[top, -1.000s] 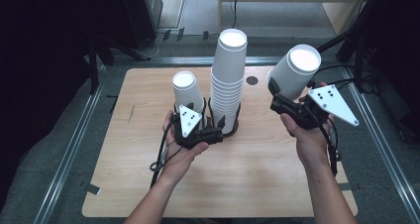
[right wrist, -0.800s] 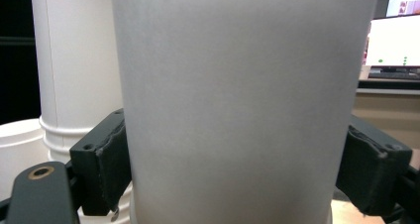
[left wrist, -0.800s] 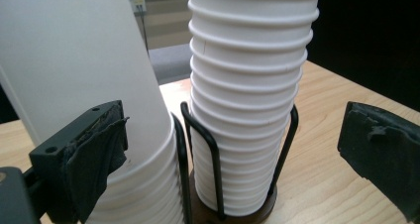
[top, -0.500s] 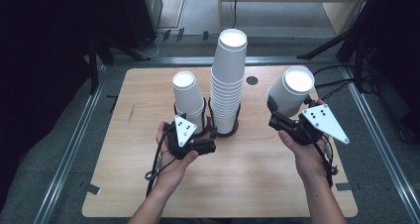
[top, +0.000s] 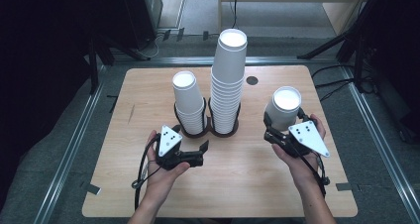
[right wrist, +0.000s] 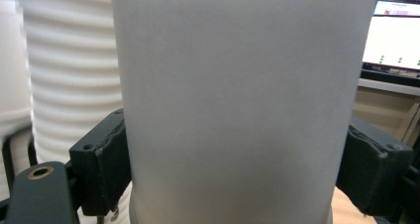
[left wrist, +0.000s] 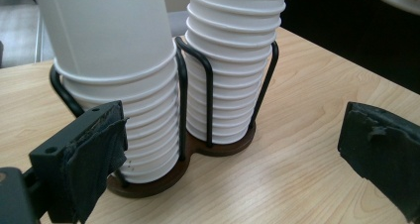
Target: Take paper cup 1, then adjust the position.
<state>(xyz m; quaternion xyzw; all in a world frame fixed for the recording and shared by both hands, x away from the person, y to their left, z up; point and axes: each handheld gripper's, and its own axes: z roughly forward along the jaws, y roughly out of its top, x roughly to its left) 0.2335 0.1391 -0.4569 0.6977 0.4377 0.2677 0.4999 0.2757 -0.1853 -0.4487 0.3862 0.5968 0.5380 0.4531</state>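
Two stacks of white paper cups stand in a black wire holder (top: 208, 130) on a brown base: a short stack (top: 188, 100) and a taller stack (top: 228, 80). My right gripper (top: 283, 125) is shut on a single white cup (top: 285, 105), held upright just above the table to the right of the stacks. In the right gripper view this cup (right wrist: 237, 105) sits between both pads (right wrist: 106, 159). My left gripper (top: 190, 139) stands wide open just in front of the holder, touching nothing. In the left gripper view the short stack (left wrist: 124, 85) and tall stack (left wrist: 233, 60) are close ahead.
The wooden table (top: 237, 184) has a small dark round hole (top: 252, 80) behind the tall stack. Metal rails (top: 74, 149) run along both sides. A lit monitor (right wrist: 396, 35) shows far off in the right gripper view.
My right hand has come down with the cup, which turned from tilted to upright. My left gripper has drawn back from the holder toward the near edge, jaws still open.
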